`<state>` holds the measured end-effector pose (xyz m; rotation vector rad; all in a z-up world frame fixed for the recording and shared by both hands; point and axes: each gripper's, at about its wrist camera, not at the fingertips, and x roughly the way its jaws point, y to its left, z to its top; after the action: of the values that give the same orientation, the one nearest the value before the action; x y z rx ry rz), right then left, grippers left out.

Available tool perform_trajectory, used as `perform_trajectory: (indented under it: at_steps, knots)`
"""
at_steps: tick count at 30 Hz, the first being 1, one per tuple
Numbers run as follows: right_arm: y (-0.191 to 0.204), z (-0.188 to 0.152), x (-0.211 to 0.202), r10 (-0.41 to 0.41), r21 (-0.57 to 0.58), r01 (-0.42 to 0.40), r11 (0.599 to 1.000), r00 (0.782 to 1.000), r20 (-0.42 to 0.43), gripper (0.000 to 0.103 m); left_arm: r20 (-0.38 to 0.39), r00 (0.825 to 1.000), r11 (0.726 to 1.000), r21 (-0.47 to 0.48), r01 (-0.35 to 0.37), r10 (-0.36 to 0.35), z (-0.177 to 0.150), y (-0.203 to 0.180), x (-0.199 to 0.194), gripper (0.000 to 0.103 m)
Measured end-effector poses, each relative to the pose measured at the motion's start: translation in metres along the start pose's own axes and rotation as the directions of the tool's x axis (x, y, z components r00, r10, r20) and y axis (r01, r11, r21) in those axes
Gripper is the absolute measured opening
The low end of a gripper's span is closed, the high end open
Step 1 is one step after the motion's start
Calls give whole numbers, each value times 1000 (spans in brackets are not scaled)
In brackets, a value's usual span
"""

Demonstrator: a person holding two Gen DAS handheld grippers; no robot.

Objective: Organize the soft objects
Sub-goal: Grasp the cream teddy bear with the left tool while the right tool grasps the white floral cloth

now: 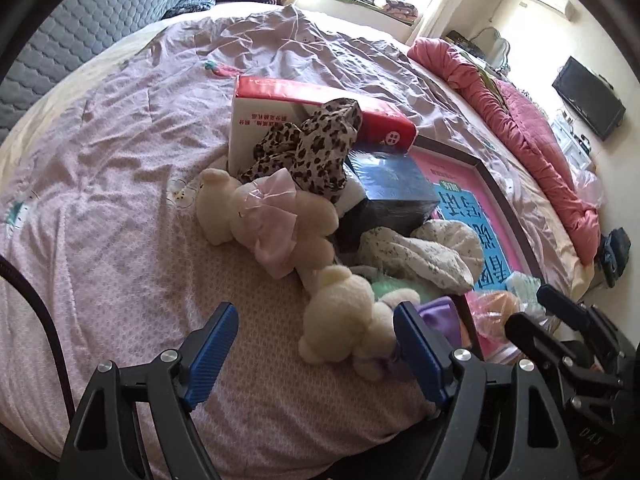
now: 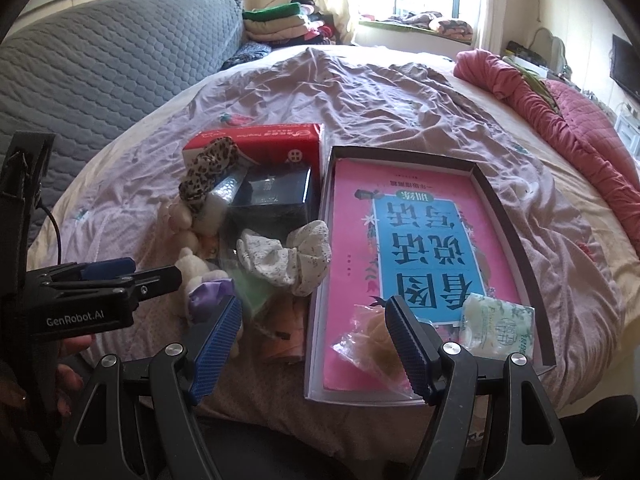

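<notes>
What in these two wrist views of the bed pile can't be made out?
- Purple item: left wrist view, mostly behind the left gripper finger; kind unclear.
- Clear bag in the tray: right wrist view, contents blurred and partly behind the right gripper finger.
- Dark box: label too dim to read.
- Green thing under the floral cloth: mostly covered.
</notes>
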<state>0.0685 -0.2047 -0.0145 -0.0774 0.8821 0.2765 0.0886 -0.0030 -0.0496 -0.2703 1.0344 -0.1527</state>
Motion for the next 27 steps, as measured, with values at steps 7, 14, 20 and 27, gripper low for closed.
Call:
perform_trajectory:
  at_steps: [7, 14, 20, 27]
  knots:
    - [-1, 8, 17, 12, -1, -12, 1000, 1000, -7, 76, -35, 999, 1000, -16, 3, -4, 2, 1, 19, 80]
    - [-1, 18, 42, 33, -7, -34, 999, 999, -38, 76, -31, 998, 999, -20, 49, -49, 3, 8, 26, 80]
    - [3, 27, 60, 49, -32, -51, 998, 997, -62, 76, -33, 995, 995, -35, 91, -92, 2, 16, 30, 81]
    - [9, 30, 72, 47, -47, -50, 998, 997, -62, 76, -30, 995, 995, -16, 96, -96, 1, 14, 31, 81]
